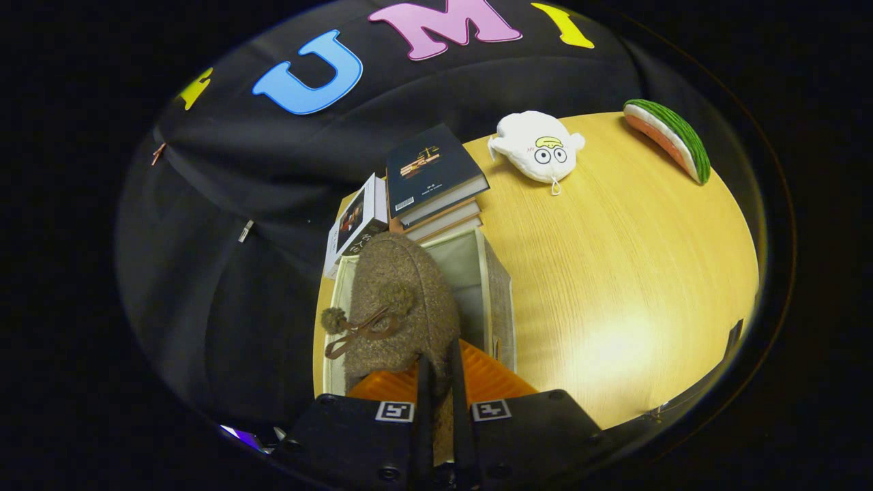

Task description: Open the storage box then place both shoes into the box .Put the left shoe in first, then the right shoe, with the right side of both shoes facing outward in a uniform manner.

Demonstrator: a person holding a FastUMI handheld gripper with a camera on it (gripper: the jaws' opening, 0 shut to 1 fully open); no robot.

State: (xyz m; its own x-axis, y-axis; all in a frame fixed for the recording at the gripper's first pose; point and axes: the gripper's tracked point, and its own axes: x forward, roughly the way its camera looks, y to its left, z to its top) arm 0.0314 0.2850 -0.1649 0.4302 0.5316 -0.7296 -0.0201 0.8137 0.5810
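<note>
A brown fuzzy shoe (402, 307) with two pom-poms and a bow hangs from my gripper (440, 382), whose two fingers are shut on the shoe's rim. The shoe sits over the open storage box (501, 300), a pale fabric box with a light inner wall showing behind the shoe. Its toe points away from me, toward the books. I cannot tell whether the shoe touches the box floor. The second shoe is hidden from me.
A stack of books (433, 177) stands just beyond the box, with another book (354, 221) leaning to its left. On the wooden table (614, 273) lie a white plush toy (539, 153) and a watermelon-slice toy (672, 136), farther off to the right.
</note>
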